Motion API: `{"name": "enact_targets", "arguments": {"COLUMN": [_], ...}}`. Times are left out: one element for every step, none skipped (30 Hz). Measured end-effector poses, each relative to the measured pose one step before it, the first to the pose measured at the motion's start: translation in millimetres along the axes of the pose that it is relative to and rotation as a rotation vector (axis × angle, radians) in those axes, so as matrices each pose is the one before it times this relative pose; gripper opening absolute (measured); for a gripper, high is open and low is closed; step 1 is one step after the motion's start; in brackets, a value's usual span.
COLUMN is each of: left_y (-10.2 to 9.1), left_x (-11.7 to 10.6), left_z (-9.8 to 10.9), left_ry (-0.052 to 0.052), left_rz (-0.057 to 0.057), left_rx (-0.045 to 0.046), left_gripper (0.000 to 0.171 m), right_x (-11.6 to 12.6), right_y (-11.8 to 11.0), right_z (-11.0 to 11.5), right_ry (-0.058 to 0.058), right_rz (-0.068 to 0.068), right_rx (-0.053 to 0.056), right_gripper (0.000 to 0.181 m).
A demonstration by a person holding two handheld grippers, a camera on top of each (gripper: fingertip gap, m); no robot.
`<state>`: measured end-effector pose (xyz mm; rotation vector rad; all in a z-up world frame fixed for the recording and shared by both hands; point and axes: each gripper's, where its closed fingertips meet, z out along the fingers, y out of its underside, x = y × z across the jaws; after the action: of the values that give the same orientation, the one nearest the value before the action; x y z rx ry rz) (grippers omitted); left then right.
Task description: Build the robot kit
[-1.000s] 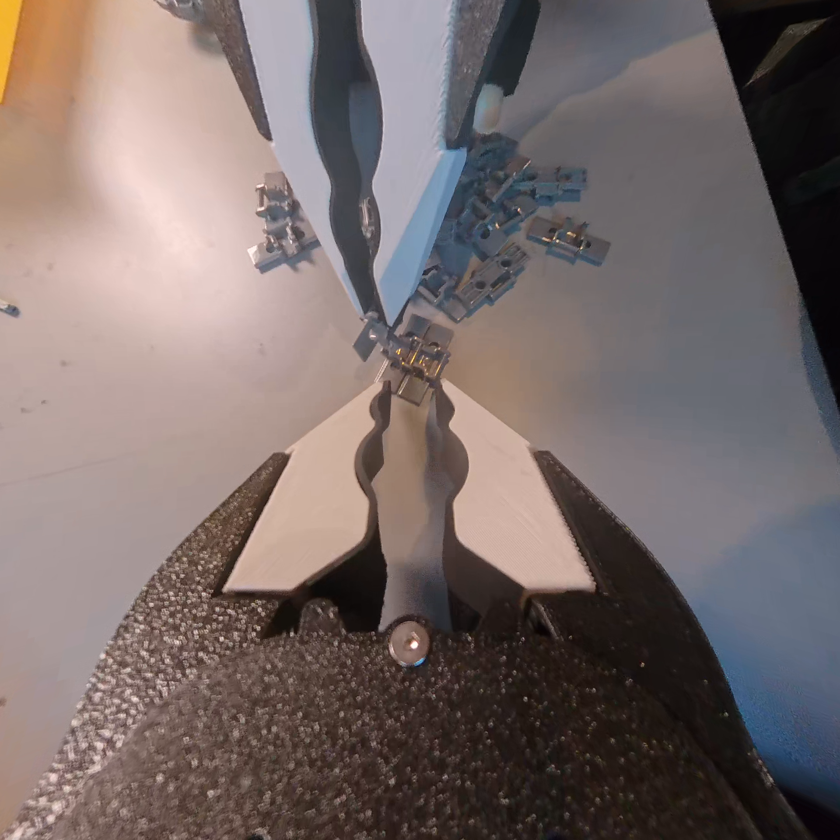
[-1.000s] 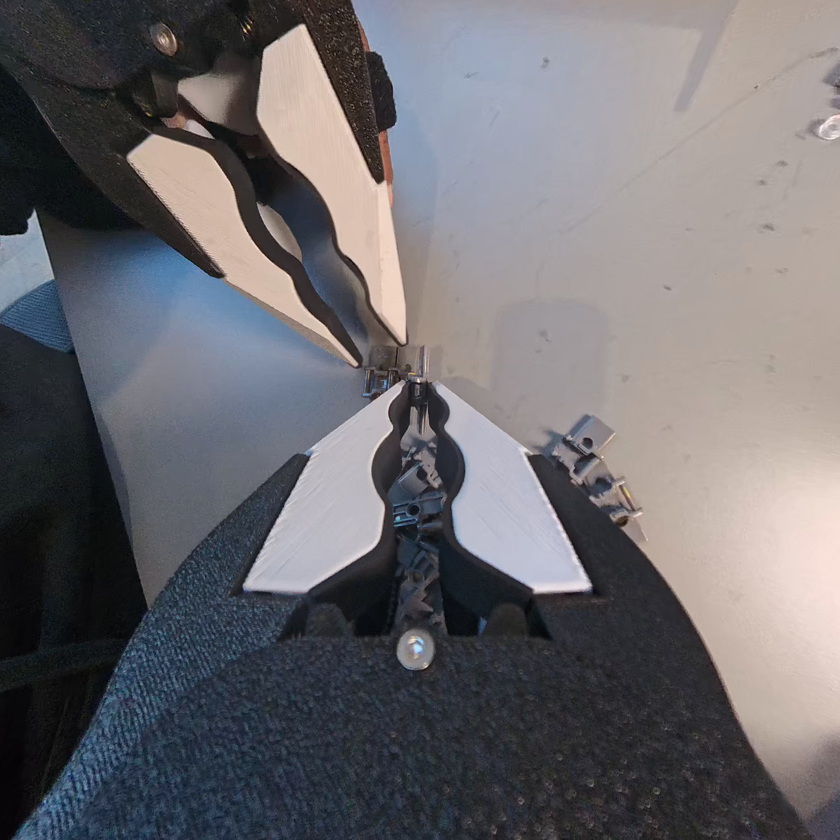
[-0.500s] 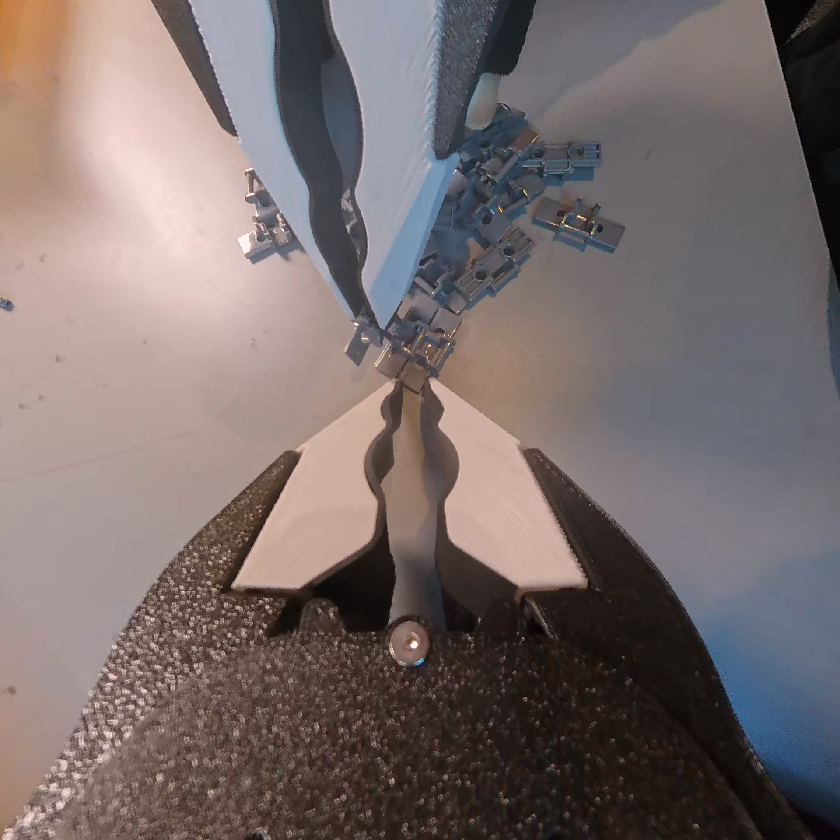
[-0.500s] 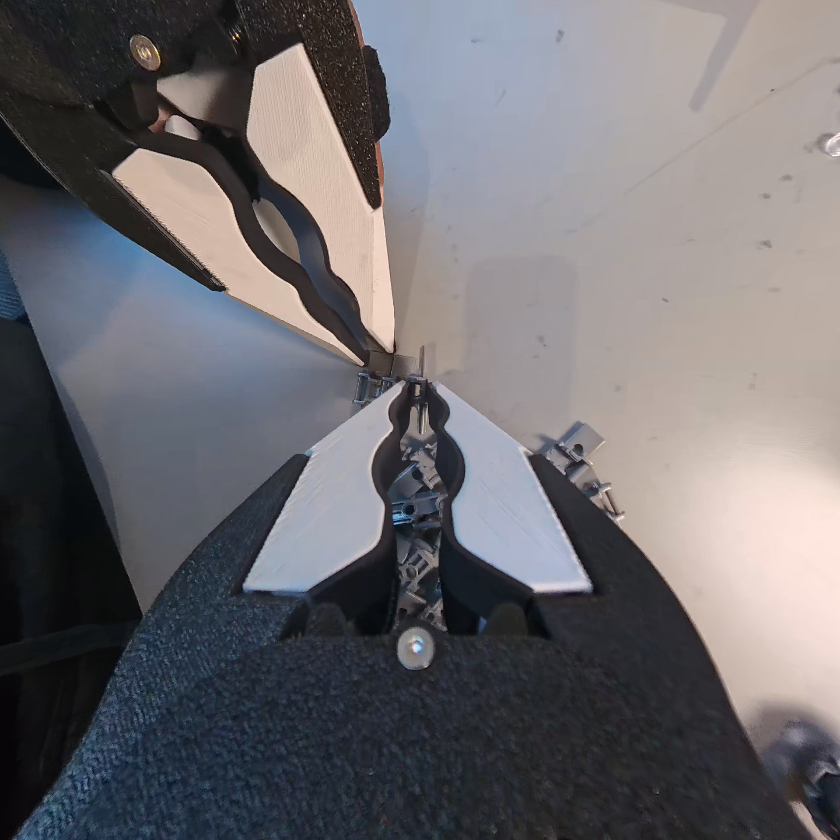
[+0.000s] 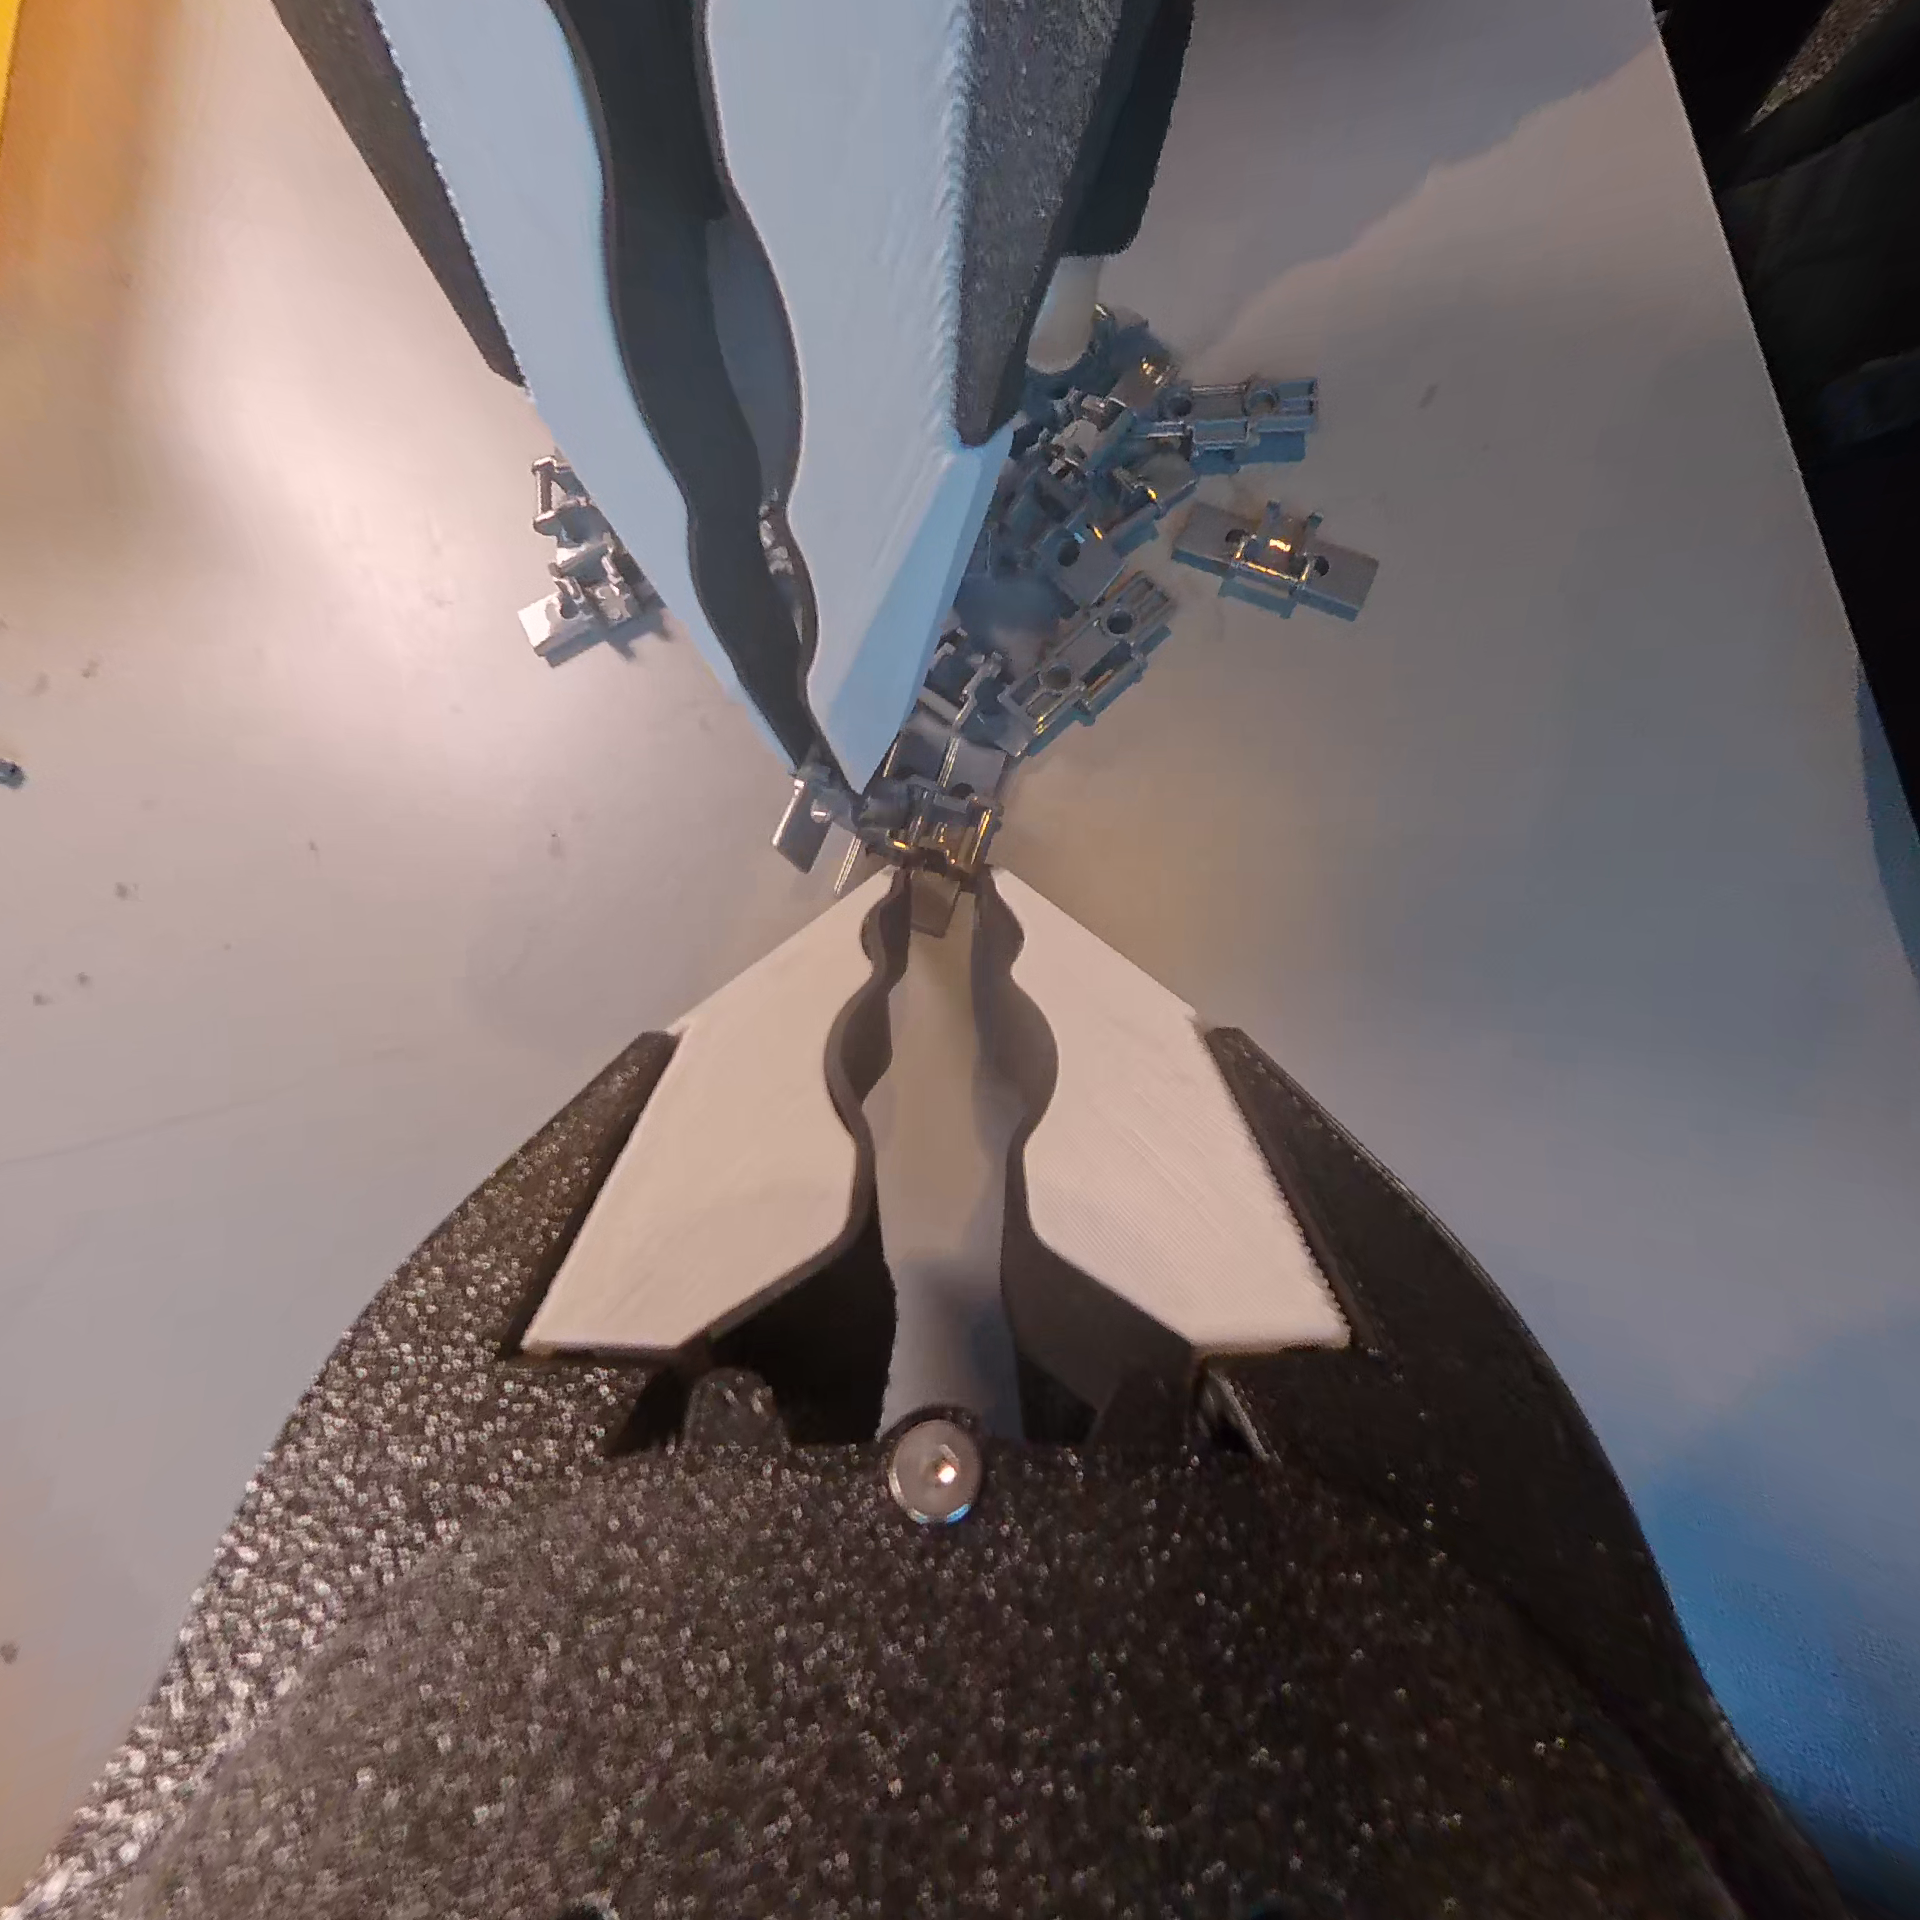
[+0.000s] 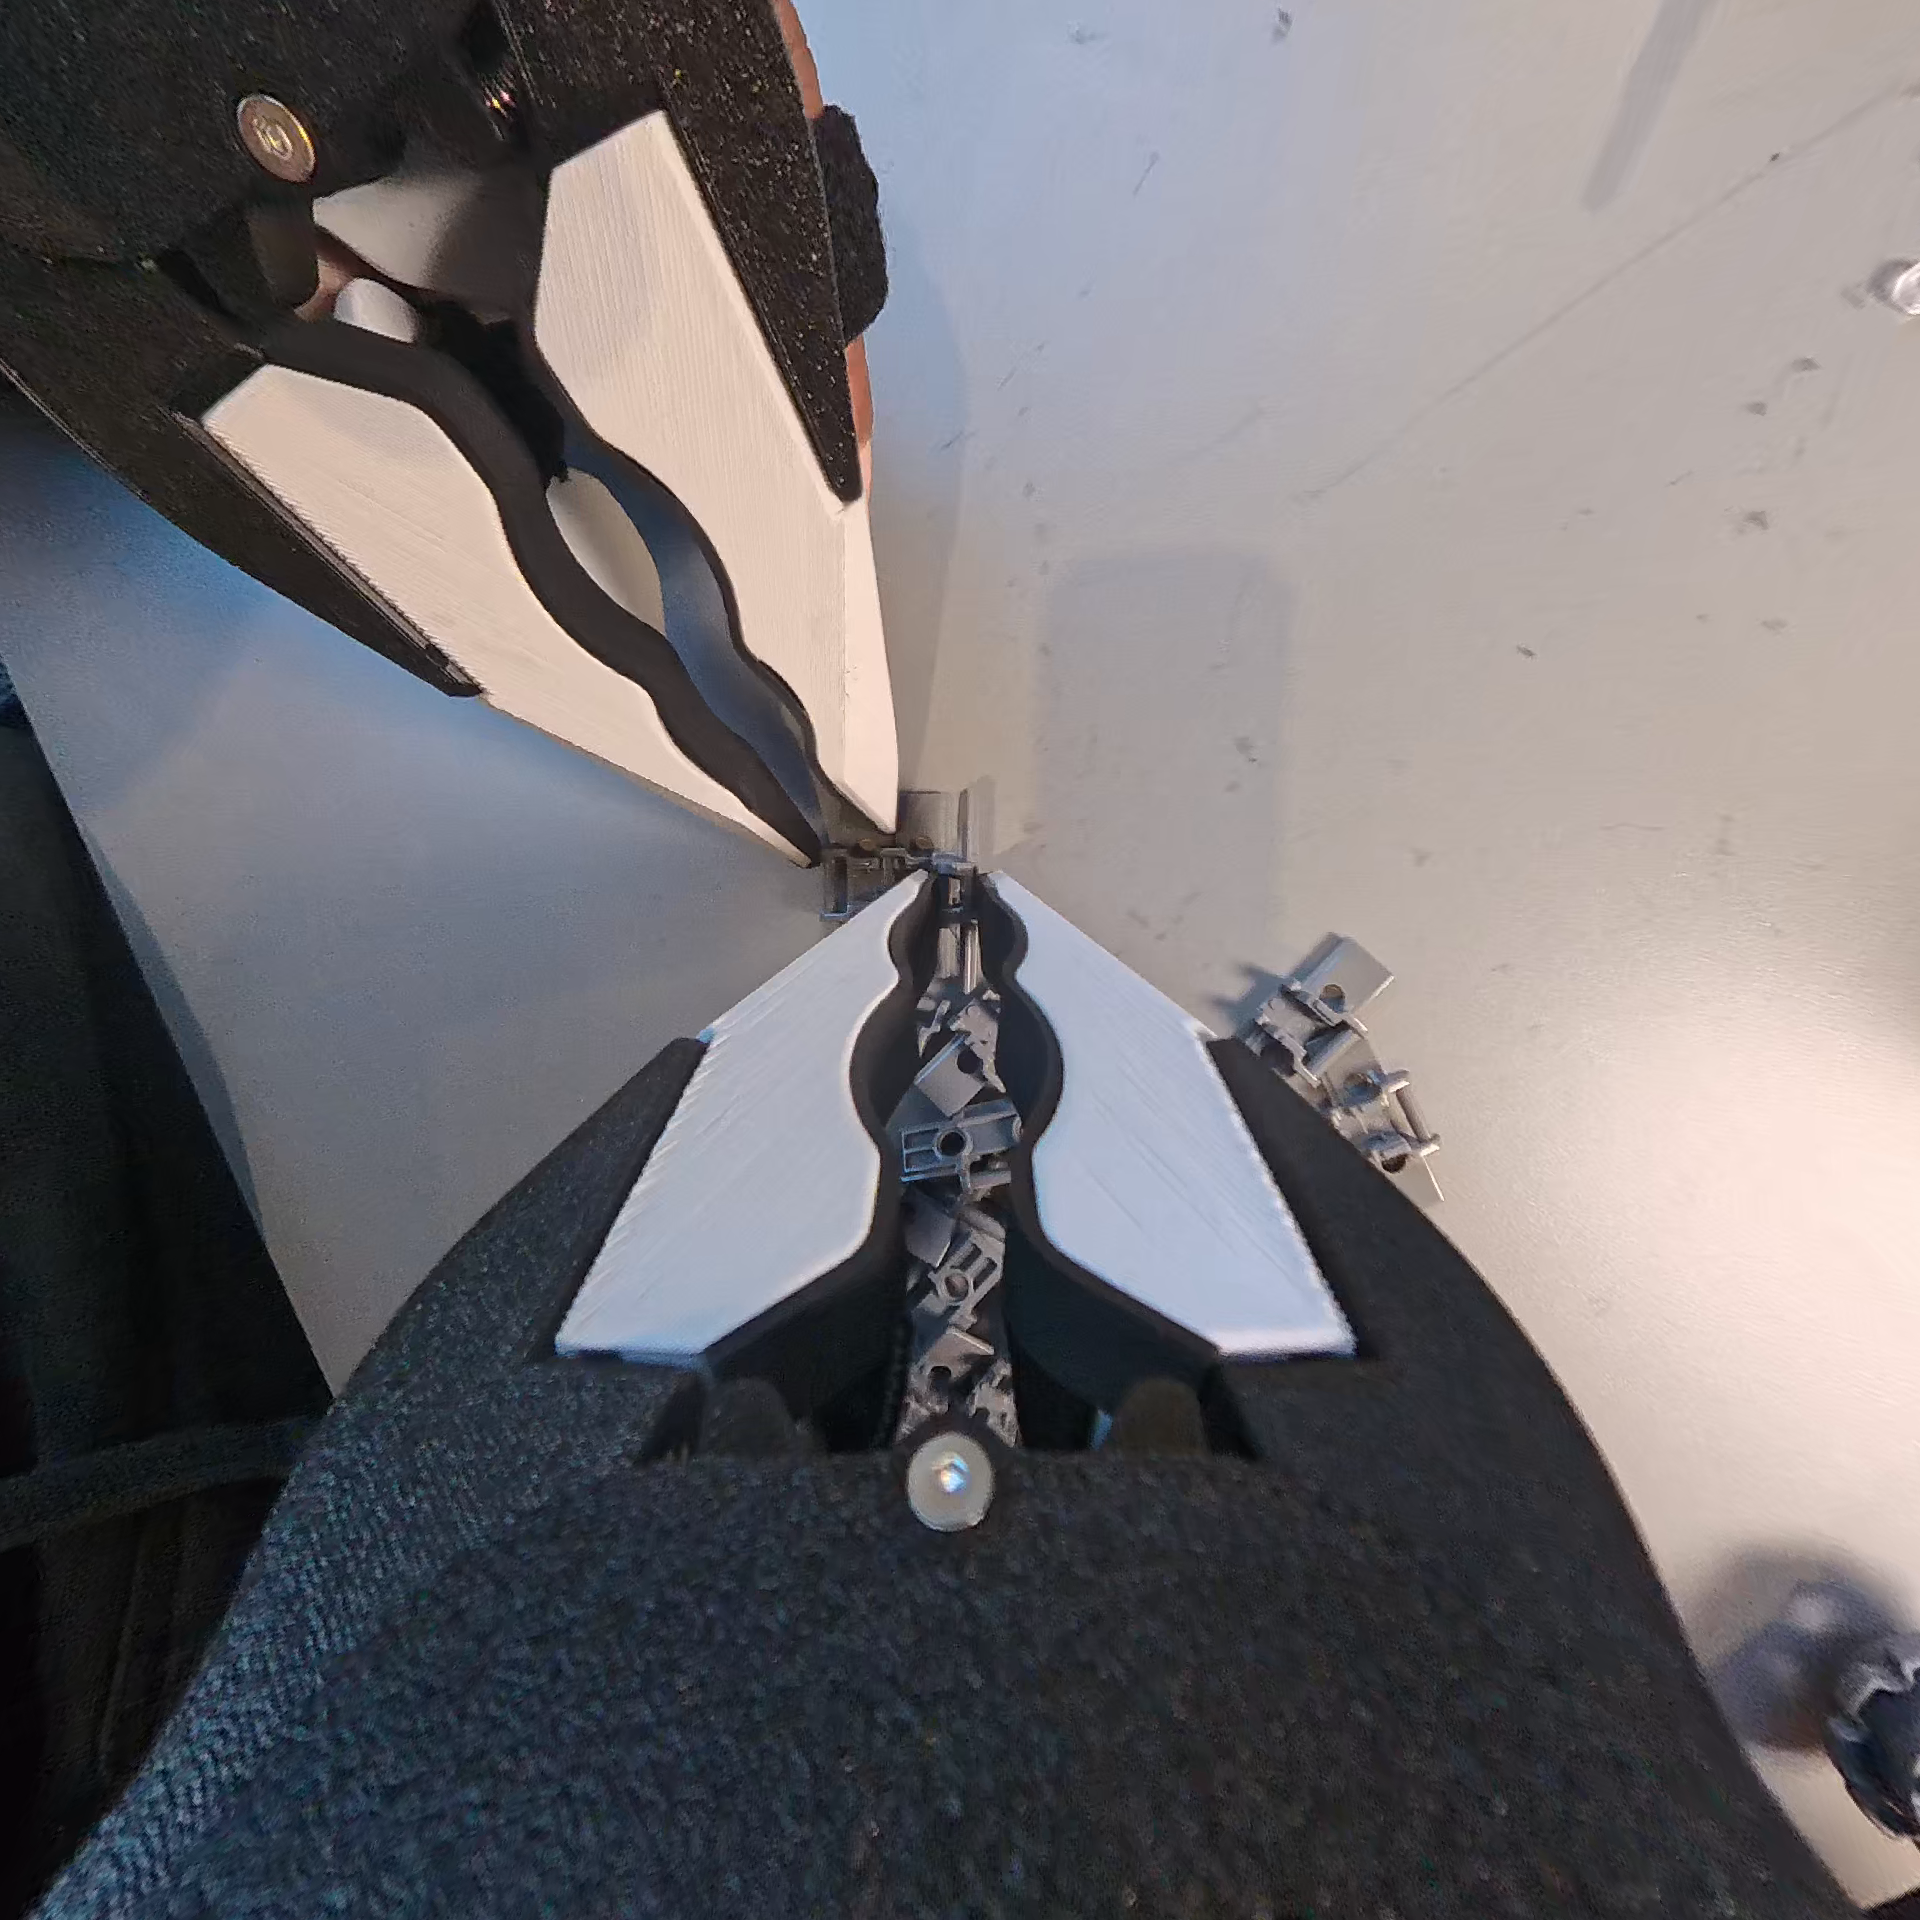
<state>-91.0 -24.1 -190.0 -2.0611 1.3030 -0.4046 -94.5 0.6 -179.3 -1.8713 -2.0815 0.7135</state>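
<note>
A small silvery metal bracket [image 5: 933,831], shiny, with stepped tabs and a thin pin, is held just above the grey table [image 5: 312,935], at the near edge of a heap of like brackets [image 5: 1101,582]. The left gripper [image 5: 935,891] reaches forward from the near side, its white fingers clenched on the bracket's near end. The right gripper [image 6: 951,883] comes in from the far side, tilted steeply down, tips meeting the left's, closed on the same bracket's far end. A separate bracket pair [image 5: 582,582] lies to the left; another single bracket [image 5: 1276,561] lies to the right.
</note>
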Motion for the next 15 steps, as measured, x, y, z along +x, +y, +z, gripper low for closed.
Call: {"name": "enact_targets", "arguments": {"left_y": [-0.06, 0.03, 0.09, 0.04, -0.02, 0.03, 0.07, 0.03, 0.05, 0.13, -0.04, 0.05, -0.04, -0.03, 0.05], "left_x": [-0.05, 0.06, -0.02, 0.08, -0.02, 0.11, -0.02, -0.07, 0.05, 0.07, 0.09, -0.03, 0.13, 0.03, -0.02], "left_z": [0.05, 0.07, -0.01, 0.04, -0.02, 0.07, 0.05, -0.04, 0.10, -0.06, 0.07, 0.10, -0.03, 0.10, -0.08], "left_ry": [-0.0003, 0.0007, 0.0015, 0.0019, 0.0012, 0.0007, 0.0002, -0.0002, -0.0005, -0.0009, -0.0014, -0.0008, 0.0001, 0.0004, 0.0008], "left_rz": [-0.0012, -0.0020, -0.0023, -0.0024, -0.0018, -0.0008, 0.0000, 0.0000, -0.0009, -0.0009, -0.0007, -0.0023, -0.0031, -0.0021, -0.0014], "left_rx": [0.00025, 0.00102, 0.00186, 0.00174, 0.00118, 0.00076, 0.00046, 0.00025, -0.00039, -0.00118, -0.00094, -0.00011, 0.00123, 0.00145, 0.00086], "left_gripper": [0.010, 0.010, 0.010, 0.010, 0.010, 0.010, 0.010, 0.010, 0.010, 0.010, 0.010, 0.010, 0.010, 0.010, 0.010], "right_x": [-0.02, 0.07, 0.01, 0.00, 0.00, 0.31, 0.01, 0.00, -0.08, 0.00, 0.07, 0.00, -0.03, 0.05, 0.05], "right_y": [0.16, 0.18, 0.23, -0.04, -0.44, -0.23, 0.24, 0.32, 0.33, 0.40, 0.19, 0.22, 0.07, 0.16, 0.05], "right_z": [0.01, 0.13, 0.13, 0.17, 0.78, 0.62, -0.04, 0.00, -0.01, 0.04, 0.06, 0.09, 0.04, 0.07, 0.11], "right_ry": [0.0051, 0.0047, 0.0042, 0.0044, 0.0027, 0.0023, -0.0024, -0.0025, -0.0018, -0.0009, 0.0026, 0.0065, 0.0078, 0.0072, 0.0066], "right_rz": [-0.0042, -0.0069, -0.0093, -0.0112, -0.0082, -0.0086, -0.0078, -0.0068, -0.0070, -0.0048, -0.0045, -0.0073, -0.0062, -0.0036, -0.0018], "right_rx": [-0.0044, -0.0061, -0.0079, -0.0085, -0.0078, -0.0105, -0.0121, -0.0111, -0.0108, -0.0110, -0.0102, -0.0101, -0.0089, -0.0070, -0.0039], "right_gripper": [0.006, 0.006, 0.006, 0.006, 0.006, 0.006, 0.006, 0.006, 0.005, 0.005, 0.005, 0.005, 0.005, 0.005, 0.005]}}
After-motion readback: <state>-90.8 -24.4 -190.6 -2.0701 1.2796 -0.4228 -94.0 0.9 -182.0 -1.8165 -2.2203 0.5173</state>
